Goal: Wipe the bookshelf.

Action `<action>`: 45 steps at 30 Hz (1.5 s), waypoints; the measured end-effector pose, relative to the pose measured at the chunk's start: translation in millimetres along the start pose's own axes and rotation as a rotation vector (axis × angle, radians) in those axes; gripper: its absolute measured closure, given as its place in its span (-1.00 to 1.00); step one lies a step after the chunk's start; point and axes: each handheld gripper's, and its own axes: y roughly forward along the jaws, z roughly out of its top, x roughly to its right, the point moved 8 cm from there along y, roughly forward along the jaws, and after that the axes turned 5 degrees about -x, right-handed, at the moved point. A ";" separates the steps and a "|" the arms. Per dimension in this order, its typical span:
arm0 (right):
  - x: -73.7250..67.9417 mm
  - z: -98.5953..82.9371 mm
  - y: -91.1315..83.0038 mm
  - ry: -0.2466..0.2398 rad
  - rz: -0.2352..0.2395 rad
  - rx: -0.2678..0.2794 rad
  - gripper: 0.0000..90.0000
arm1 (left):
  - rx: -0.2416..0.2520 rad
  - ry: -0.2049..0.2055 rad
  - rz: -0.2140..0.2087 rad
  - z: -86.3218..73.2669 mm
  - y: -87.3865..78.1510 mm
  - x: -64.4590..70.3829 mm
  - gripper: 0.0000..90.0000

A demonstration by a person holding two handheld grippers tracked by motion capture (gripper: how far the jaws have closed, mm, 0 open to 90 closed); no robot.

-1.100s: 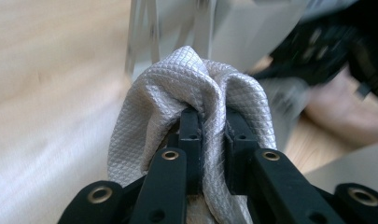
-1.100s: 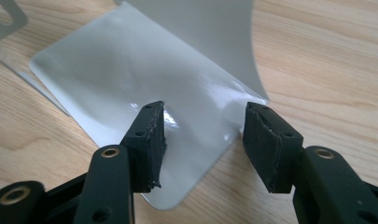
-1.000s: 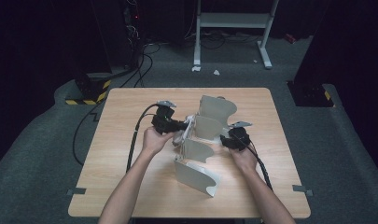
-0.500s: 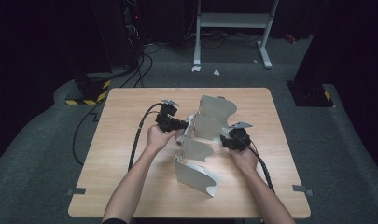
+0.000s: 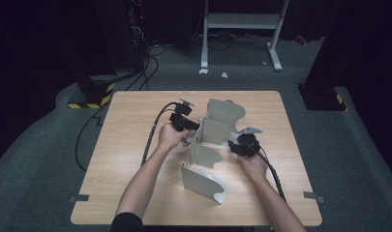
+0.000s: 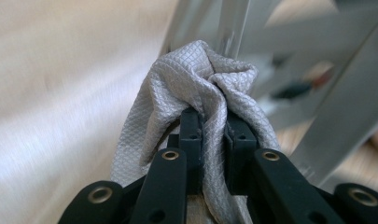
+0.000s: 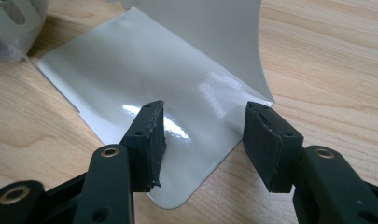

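A grey metal divider rack (image 5: 206, 180) with several curved upright plates stands mid-table. My left gripper (image 5: 191, 126) is at the rack's left side, shut on a bunched grey textured cloth (image 6: 196, 79) that is pressed against a shiny upright plate (image 6: 233, 23). My right gripper (image 5: 233, 146) is at the rack's right side. Its jaws stand open (image 7: 205, 140) just above the glossy flat foot of one plate (image 7: 144, 74), with nothing between them.
The wooden table (image 5: 135, 121) has bare room to the left, right and front of the rack. Black cables (image 5: 152, 133) trail from both grippers across the tabletop. Beyond the far edge stand a metal frame (image 5: 242, 21) and a dark floor.
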 end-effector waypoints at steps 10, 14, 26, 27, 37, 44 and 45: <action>-0.7 -0.9 -0.8 -0.003 0.004 0.000 0.08 | 0.149 -0.010 -0.037 29.7 -14.5 4.7 0.79; -0.9 -1.0 -1.0 -0.004 0.005 0.002 0.09 | 0.142 -0.015 -0.047 26.3 -12.9 2.5 0.79; -0.9 -1.1 -1.0 -0.006 0.004 0.002 0.09 | -0.017 0.027 0.052 -6.7 18.1 -6.8 0.79; -0.8 -1.1 -1.1 -0.006 0.004 0.002 0.09 | -0.027 0.024 0.051 -9.5 20.9 -7.4 0.79; -1.0 -1.1 -1.1 -0.006 0.003 0.002 0.09 | -0.107 0.030 0.052 -39.1 34.3 -9.1 0.79; -1.0 -1.0 -1.1 -0.002 0.002 0.003 0.10 | -0.110 0.034 0.025 -68.9 15.6 5.4 0.79; -1.0 -1.1 -1.1 -0.002 0.002 0.002 0.10 | -0.108 0.034 0.016 -73.7 12.6 9.4 0.79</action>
